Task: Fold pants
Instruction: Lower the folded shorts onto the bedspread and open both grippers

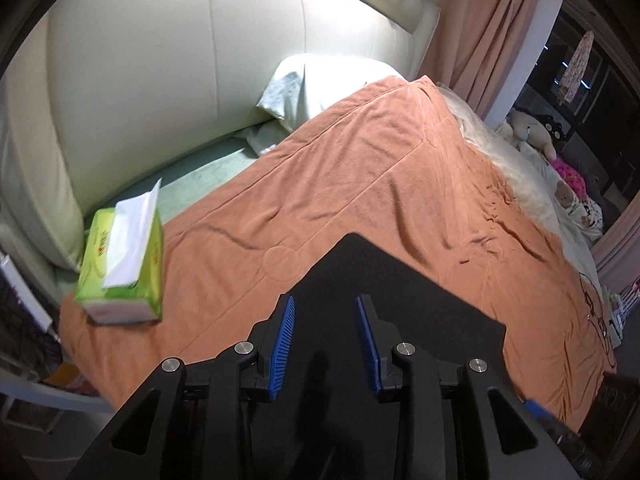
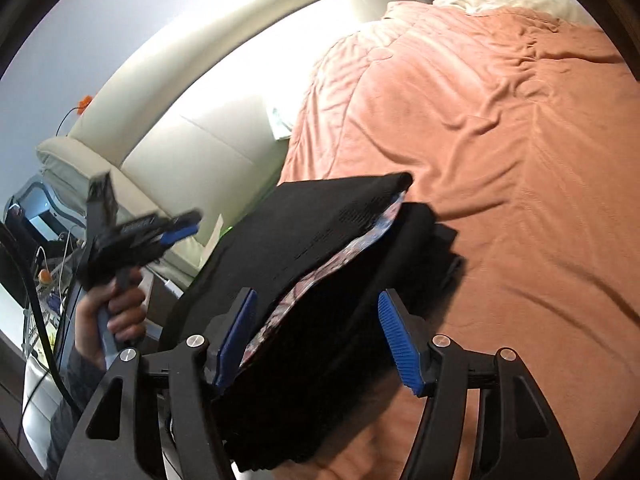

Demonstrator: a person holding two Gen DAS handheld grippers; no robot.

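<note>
The folded black knit pants (image 2: 320, 280) lie on the orange-blanketed bed (image 2: 500, 160), between the released right gripper (image 2: 316, 340) and under the parted left gripper (image 1: 325, 344). The top layer, seemingly loose, could flop open.

Bed: wide, under an orange-brown blanket (image 1: 360, 184), creased, reaching the near edge.
Headboard: cream padded panels (image 1: 168, 60) with vertical seams, brightly lit, along the bed's far edge.
Pillow: white (image 1: 320, 84), at the head of the bed against the headboard.
Tissue box: green (image 1: 124, 268), at the blanket's left edge.
Curtain: pink (image 1: 488, 28), hanging past the bed's far right corner.
Window: dark glass (image 1: 568, 76), right of the curtain.
Soft toys: heaped (image 1: 536, 132) along the bed's right edge.
Wall: pale (image 2: 100, 20), above the headboard.
</note>
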